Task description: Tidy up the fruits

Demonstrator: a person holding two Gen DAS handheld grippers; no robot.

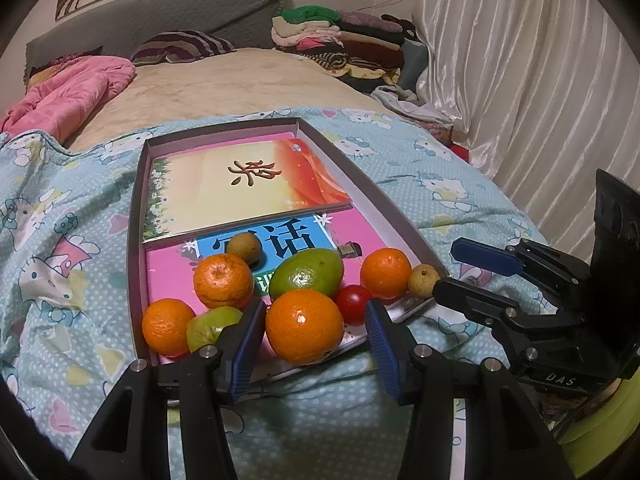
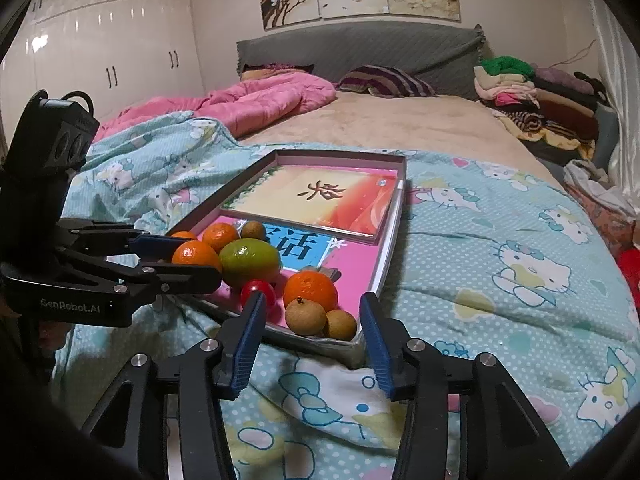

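Fruits sit clustered at near end of shallow box [image 1: 136, 216] on bed. Left gripper [image 1: 316, 320] part-open around front orange [image 1: 304, 326], pads not pressing. Right gripper [image 2: 312, 316] part-open, empty, near longans [image 2: 306, 317]. Orange firm, round, rolls; pinch across widest middle, gently.

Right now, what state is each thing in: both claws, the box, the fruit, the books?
Left claw: open, astride the nearest orange, pads off it.
Right claw: open, nothing gripped, by two brown fruits.
Box: lidless, lying on the blanket.
Fruit: loose, clustered at the box's near end.
Large green fruit: resting on the pink book.
Yellow book: closed, flat atop the pink one.
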